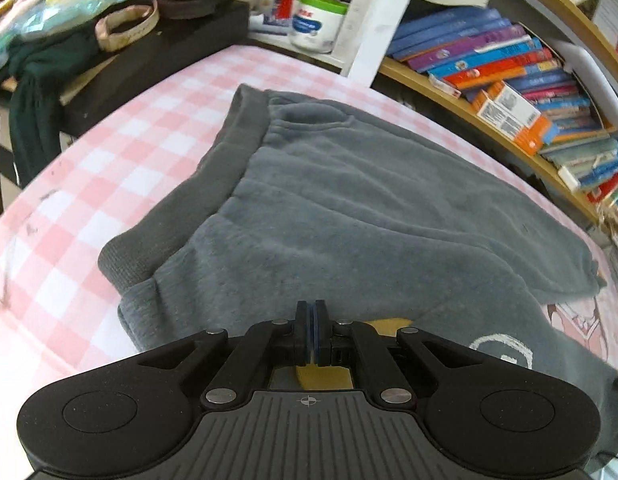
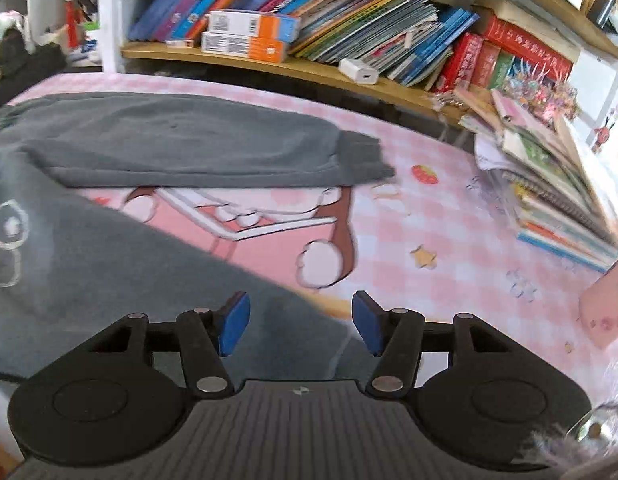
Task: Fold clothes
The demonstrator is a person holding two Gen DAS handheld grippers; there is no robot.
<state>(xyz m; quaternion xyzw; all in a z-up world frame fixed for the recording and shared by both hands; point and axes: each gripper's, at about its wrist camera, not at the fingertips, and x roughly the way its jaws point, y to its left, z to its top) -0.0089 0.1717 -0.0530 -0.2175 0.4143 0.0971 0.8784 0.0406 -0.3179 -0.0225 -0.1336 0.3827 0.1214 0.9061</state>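
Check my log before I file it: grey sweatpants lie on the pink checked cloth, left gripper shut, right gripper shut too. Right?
Not quite. The right gripper is open, its blue pads apart in the right wrist view. The rest holds: grey sweatpants on the pink checked cloth, left gripper shut.

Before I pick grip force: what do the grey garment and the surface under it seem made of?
Grey garment: looks like soft fleece or brushed knit, matte and fuzzy, with ribbed cuff and waistband. Pink checked surface: probably a printed cloth or mat; the blur leaves that open.
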